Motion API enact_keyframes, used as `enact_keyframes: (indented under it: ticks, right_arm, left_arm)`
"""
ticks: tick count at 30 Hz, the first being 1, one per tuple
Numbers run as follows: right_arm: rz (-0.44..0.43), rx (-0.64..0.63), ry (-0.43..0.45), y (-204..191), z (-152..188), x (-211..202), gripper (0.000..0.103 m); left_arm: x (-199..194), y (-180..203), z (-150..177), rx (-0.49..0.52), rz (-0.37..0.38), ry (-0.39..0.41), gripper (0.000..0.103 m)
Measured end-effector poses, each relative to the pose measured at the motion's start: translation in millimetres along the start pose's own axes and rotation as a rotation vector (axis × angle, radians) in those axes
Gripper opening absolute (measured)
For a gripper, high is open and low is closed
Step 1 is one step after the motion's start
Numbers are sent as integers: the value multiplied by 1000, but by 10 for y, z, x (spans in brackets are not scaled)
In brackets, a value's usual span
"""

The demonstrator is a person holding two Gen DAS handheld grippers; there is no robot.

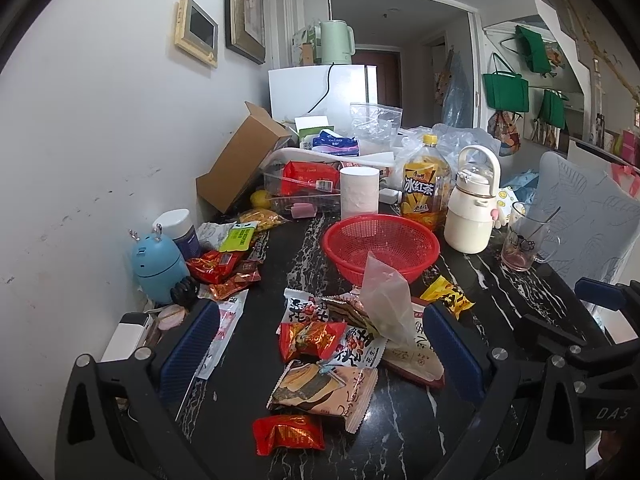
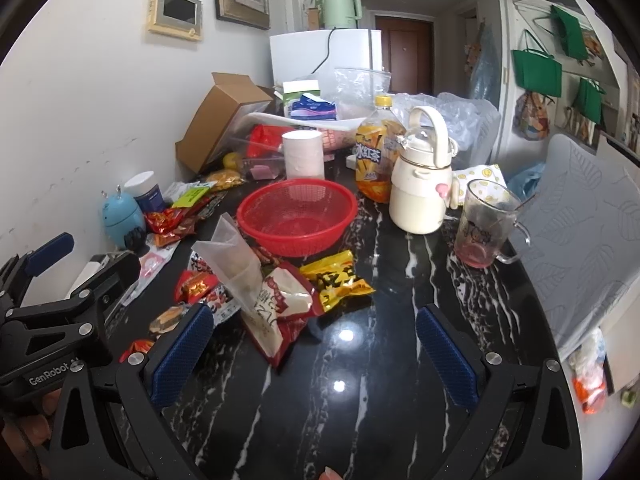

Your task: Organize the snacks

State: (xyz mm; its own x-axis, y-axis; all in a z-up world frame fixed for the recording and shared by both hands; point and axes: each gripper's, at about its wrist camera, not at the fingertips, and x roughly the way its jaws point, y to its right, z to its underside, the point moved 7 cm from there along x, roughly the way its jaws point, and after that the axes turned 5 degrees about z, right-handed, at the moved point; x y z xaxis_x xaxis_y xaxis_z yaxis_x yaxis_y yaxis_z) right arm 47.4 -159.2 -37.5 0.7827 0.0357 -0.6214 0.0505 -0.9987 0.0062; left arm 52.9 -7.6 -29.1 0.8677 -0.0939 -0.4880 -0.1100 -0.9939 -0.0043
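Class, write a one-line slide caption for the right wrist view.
Open right gripper above a black marble table, facing scattered snack packets and an empty red basket.

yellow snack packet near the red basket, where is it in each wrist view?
Left wrist: yellow snack packet sits right of centre, just off the lower right rim of the red basket.
Right wrist: packet sits near centre, in front of the basket.
Shared landmark: cream flask, right of the basket in both.
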Motion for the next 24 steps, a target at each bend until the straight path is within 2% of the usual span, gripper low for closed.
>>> enact_keyframes:
  ticks: [6, 24]
  right_arm:
    - [-5, -1, 1, -9, 1, -3, 103]
    - [-8, -9, 1, -41, 12, -12, 103]
  left_arm:
    - [-3, -8, 29, -4, 14, -8, 103]
    - [-36, -69, 47, -12, -7, -6, 103]
